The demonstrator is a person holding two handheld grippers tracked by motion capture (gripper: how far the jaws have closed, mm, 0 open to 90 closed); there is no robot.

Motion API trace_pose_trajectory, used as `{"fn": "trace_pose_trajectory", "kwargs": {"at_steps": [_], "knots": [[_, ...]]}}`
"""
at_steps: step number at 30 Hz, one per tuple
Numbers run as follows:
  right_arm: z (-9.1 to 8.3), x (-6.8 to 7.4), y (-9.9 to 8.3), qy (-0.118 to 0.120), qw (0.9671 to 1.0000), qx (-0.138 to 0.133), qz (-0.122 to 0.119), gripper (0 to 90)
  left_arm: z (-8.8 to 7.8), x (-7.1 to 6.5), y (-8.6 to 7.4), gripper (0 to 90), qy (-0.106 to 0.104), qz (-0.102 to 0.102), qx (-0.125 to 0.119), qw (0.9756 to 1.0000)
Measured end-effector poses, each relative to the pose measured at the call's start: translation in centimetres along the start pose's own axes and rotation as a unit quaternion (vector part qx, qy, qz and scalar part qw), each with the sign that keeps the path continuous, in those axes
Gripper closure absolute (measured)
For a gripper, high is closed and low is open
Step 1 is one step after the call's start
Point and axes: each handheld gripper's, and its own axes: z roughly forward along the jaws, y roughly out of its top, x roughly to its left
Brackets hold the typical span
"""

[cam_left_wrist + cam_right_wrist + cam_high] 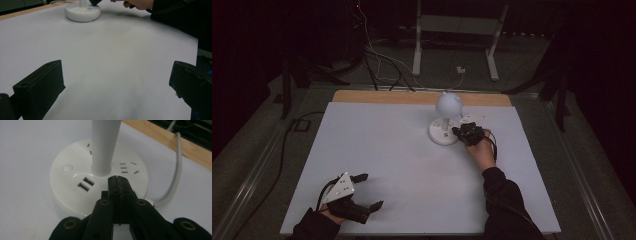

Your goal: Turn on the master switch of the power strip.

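A white desk lamp [447, 107] with a round head stands on a round base [441, 134] at the back of the white table top [377, 145]. In the right gripper view the base [75, 185] carries two USB ports [85, 184], socket slots and a round button [67, 167] around a white stem [103, 145]. My right gripper [460, 131] is shut with nothing between its jaws, its tip [117, 180] hovering over the base just beside the stem. My left gripper [372, 191] lies open near the front left edge, its fingers [41, 87] wide apart over bare table.
A white cable [175, 175] runs from the lamp base over the wooden back edge [417, 97]. A small white sheet [472, 119] lies behind the right hand. Cables and a white stand [457, 30] occupy the floor beyond the table.
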Motion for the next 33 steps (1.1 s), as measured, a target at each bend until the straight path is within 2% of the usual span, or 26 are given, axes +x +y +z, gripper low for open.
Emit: {"fn": "trace_pose_trajectory", "kwargs": {"at_steps": [2,6,7,8,12,16,21,24,26,27,31,33], "knots": [[0.0,0.3,0.2,-0.009,0.9999,0.006,-0.010,90.0,0.1,0.0,0.0,0.2,0.001,0.001,0.003,1.0000],[0.1,0.3,0.1,-0.012,0.9999,0.007,-0.002,90.0,0.0,0.0,0.0,0.1,0.001,0.001,0.001,1.0000],[0.1,0.6,0.2,-0.020,0.9997,0.011,-0.012,90.0,0.0,0.0,0.0,0.1,0.001,0.000,0.000,1.0000],[0.2,0.7,0.2,-0.022,0.9997,0.009,-0.012,90.0,0.0,0.1,0.0,0.1,0.000,-0.001,0.000,1.0000],[0.2,0.6,0.3,-0.020,0.9997,0.010,-0.013,90.0,0.0,0.0,0.0,0.1,0.000,0.000,0.001,1.0000],[0.2,0.7,0.3,-0.030,0.9992,0.011,-0.022,90.0,0.0,0.1,0.0,0.1,0.001,0.000,0.000,1.0000],[0.0,0.6,0.3,-0.025,0.9997,0.002,-0.005,90.0,0.0,0.1,0.0,0.1,0.002,-0.001,0.001,1.0000],[-0.3,0.4,0.4,-0.030,0.9995,-0.010,0.001,90.0,0.1,0.2,0.0,0.1,0.002,-0.002,0.002,1.0000],[-0.7,0.2,0.4,-0.017,0.9993,-0.028,0.018,90.0,0.0,0.2,0.0,0.1,0.002,-0.003,0.001,1.0000],[-0.9,0.2,0.5,-0.017,0.9992,-0.031,0.019,90.0,0.0,0.2,0.0,0.1,0.002,-0.003,0.001,1.0000],[-1.4,-0.1,0.6,-0.004,0.9991,-0.032,0.028,90.0,0.1,0.1,0.0,0.1,0.002,-0.001,0.002,1.0000],[-1.6,-0.3,0.6,0.012,0.9987,-0.035,0.035,90.0,0.1,0.1,0.0,0.1,0.002,0.000,0.002,1.0000]]}}
